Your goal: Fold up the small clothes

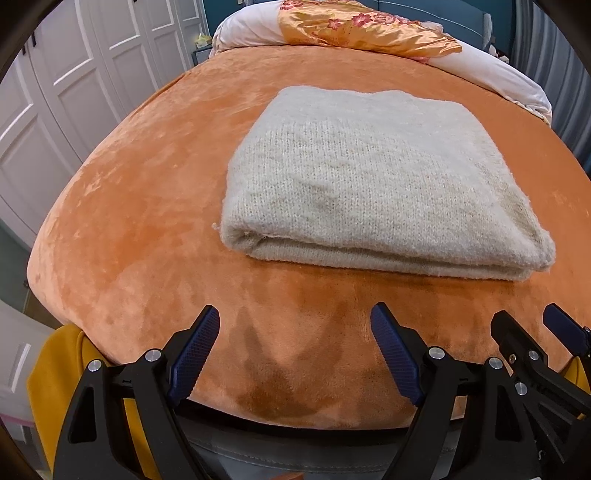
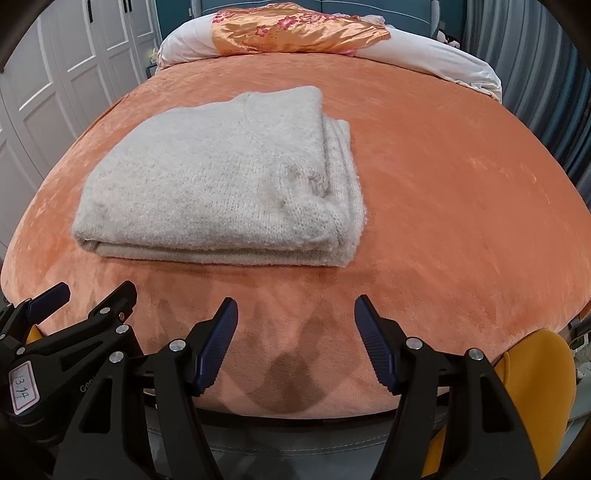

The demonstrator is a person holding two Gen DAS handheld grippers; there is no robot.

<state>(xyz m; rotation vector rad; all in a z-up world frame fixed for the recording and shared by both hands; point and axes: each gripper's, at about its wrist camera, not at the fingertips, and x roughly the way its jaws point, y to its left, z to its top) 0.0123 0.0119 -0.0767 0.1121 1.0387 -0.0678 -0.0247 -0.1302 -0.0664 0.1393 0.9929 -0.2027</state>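
My left gripper [image 1: 295, 314] and right gripper [image 2: 295, 304] sit side by side, jaws spread wide, both empty, level, pointing forward.

An orange plush blanket [image 1: 155, 206] covers the bed and fills most of both views. At the far end of the blanket lies a long white pillow [image 2: 443, 64], with a shiny orange floral cloth [image 2: 295, 27] draped over its middle. White panelled wardrobe doors [image 1: 74, 74] stand left of the blanket. A teal headboard [image 1: 436, 14] rises behind the pillow, and grey-blue curtains [image 2: 535, 81] hang right of the blanket. Something yellow [image 2: 535, 387] shows at the blanket's near edge; what it is cannot be told.
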